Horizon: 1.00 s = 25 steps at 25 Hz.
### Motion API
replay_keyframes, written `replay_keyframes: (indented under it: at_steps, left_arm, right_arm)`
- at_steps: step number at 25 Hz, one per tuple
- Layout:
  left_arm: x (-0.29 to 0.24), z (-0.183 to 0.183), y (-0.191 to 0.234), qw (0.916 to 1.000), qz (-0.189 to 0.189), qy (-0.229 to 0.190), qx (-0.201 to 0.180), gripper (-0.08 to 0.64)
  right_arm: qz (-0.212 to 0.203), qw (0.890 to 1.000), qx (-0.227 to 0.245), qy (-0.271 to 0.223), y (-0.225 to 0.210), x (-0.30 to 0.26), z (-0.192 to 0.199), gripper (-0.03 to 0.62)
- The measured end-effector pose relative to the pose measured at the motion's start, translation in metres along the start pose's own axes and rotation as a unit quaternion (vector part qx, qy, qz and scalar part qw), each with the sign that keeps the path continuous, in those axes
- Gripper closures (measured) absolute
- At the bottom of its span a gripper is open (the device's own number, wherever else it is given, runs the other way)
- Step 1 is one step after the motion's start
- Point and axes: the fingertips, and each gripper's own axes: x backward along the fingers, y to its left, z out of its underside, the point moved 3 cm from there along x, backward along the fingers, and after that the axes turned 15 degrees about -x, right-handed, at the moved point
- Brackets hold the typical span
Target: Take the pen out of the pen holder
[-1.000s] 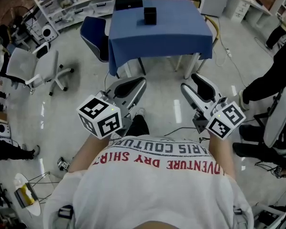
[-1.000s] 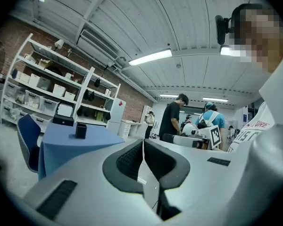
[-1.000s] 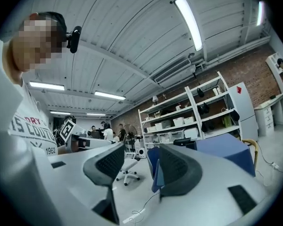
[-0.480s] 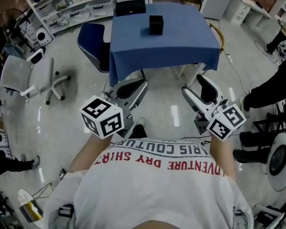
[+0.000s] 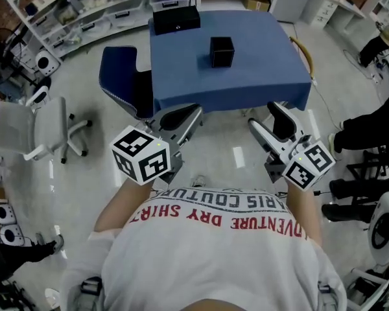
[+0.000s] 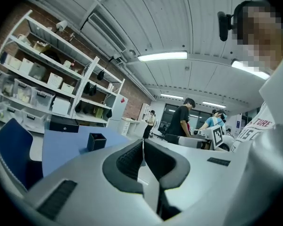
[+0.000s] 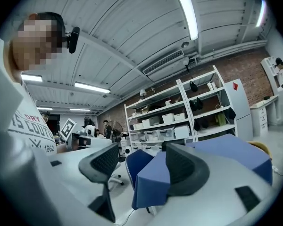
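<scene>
Approach step: left hand-held gripper [image 5: 189,113] pinched closed, right hand-held gripper [image 5: 264,114] spread wide, both empty. Next I must reach the pen holder [image 5: 222,52] on the surface [image 5: 266,63].

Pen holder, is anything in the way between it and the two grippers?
No, nothing visible. The pen holder stands alone on the blue table, with only bare cloth on the side facing the left gripper and the right gripper. The black box sits behind it.
</scene>
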Motion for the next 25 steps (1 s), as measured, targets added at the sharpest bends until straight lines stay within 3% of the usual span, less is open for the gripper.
replay_keyframes:
  at_steps: [8, 19, 25]
  left_arm:
    - [-0.021, 0.008, 0.08, 0.9997, 0.016, 0.005, 0.016, 0.528]
    - [-0.067, 0.039, 0.129, 0.9972, 0.002, 0.03, 0.068, 0.528]
    - [-0.097, 0.036, 0.162, 0.9967, -0.011, 0.04, 0.07, 0.528]
  right_arm:
    - [0.036, 0.999, 0.007, -0.003, -0.034, -0.063, -0.005, 0.293]
    - [0.056, 0.998, 0.031, 0.024, -0.088, -0.104, -0.01, 0.293]
    - [0.049, 0.998, 0.018, 0.039, -0.126, -0.143, -0.015, 0.295]
